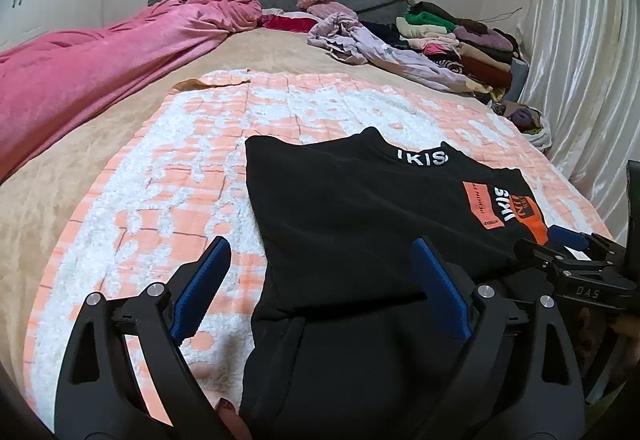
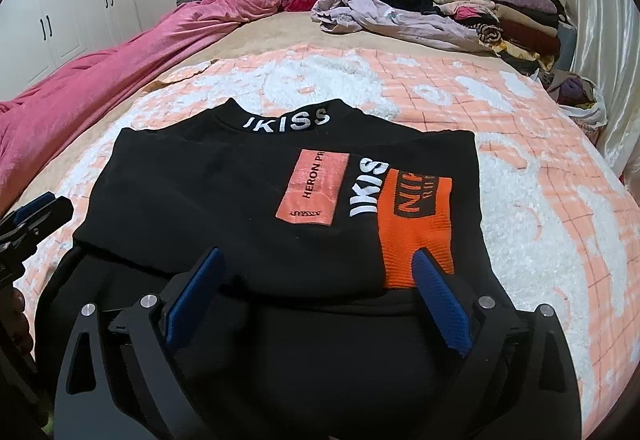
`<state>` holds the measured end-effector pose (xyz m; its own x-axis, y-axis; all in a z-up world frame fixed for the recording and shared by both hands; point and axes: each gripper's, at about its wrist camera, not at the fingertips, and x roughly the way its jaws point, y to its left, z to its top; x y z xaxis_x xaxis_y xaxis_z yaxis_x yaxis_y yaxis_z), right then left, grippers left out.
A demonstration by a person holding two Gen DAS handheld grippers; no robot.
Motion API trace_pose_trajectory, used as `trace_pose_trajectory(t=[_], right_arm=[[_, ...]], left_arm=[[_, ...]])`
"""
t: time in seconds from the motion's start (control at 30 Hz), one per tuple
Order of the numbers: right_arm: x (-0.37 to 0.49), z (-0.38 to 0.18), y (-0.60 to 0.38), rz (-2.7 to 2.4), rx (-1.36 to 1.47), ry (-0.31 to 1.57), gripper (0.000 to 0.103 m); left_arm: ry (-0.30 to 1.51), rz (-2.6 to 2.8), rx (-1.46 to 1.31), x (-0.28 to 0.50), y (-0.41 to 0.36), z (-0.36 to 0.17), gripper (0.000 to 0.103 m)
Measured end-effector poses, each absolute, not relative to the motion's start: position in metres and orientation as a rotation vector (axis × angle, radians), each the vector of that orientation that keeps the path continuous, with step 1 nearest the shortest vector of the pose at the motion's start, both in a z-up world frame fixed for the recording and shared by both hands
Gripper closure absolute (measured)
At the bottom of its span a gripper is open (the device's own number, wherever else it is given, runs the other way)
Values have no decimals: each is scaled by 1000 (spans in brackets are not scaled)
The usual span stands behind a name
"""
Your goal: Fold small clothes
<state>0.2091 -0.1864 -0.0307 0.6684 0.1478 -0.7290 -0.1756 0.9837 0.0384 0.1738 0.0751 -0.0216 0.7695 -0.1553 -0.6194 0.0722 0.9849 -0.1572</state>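
Both jaw sets released, left gripper [image 1: 320, 272] and right gripper [image 2: 318, 282] clear above the half-folded black printed sweatshirt [image 2: 240, 192] on the peach-and-white fleece blanket [image 2: 520, 168]; risk: re-grabbing one layer drags the fold open.

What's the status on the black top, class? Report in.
Left hand-held gripper open, right hand-held gripper open. Black top folded on the peach blanket, released. Nothing blocking.

black sweatshirt [image 2: 224, 192], folded, flat on blanket [image 2: 520, 128]
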Motion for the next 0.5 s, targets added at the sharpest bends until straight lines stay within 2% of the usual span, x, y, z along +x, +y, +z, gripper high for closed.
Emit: trace_pose_trajectory(t=[0.07, 0.5], right_arm=[[208, -29, -186, 183, -33, 813, 8], [201, -9, -197, 151, -11, 778, 4]], left_arm=[[678, -107, -116, 173, 75, -21, 9], [651, -76, -95, 164, 78, -18, 9]])
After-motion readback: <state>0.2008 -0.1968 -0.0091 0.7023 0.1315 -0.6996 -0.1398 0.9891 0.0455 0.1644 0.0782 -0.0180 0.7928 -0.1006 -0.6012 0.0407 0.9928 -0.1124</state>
